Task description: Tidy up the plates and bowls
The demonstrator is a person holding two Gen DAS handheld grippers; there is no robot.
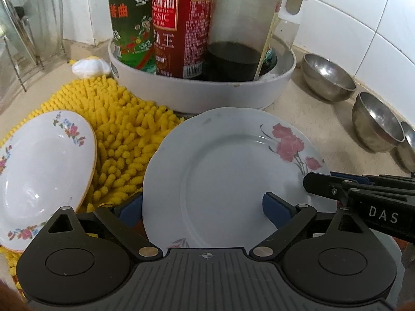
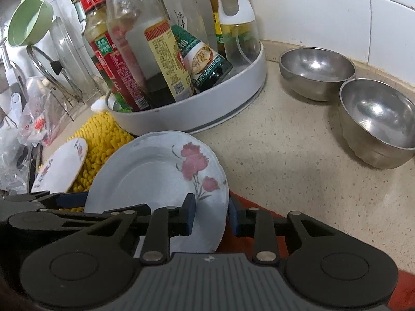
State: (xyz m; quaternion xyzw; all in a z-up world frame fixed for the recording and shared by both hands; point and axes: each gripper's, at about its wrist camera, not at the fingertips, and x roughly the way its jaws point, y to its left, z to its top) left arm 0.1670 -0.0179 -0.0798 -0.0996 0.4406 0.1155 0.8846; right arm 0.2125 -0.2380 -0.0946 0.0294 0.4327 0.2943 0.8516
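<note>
A round white plate with a pink flower print (image 1: 233, 171) sits tilted near the front edge of the speckled beige surface (image 2: 298, 155), its left side over a shaggy yellow microfibre cloth (image 1: 124, 140). The right gripper (image 2: 211, 215) is clamped on this plate's right rim, one blue-padded finger above the plate and the other beneath its edge; in the left wrist view the same gripper comes in from the right and pinches the rim. The left gripper (image 1: 203, 207) stands wide apart, one blue pad just off the plate's left edge and the other over the plate's face, and neither pad presses on it. To the left, a smaller oval white plate with small floral sprigs and a tan rim (image 1: 44, 176) lies tilted on the yellow cloth, just beside the flowered plate but apart from it. Behind both stands a round white plastic tray (image 1: 207, 96) crowded with sauce bottles, among them a red-labelled bottle (image 1: 179, 26) and a green-labelled bottle (image 1: 129, 23). On the right of the surface, near the white tiled wall (image 2: 311, 13), two stainless steel bowls stand upright side by side: a farther steel bowl (image 2: 316, 72) and a nearer steel bowl (image 2: 378, 121). The left wrist view shows the edge of a third steel bowl (image 1: 408, 147) next to them. Glass pot lids (image 2: 67, 59) stand in a wire rack at the far left.
</note>
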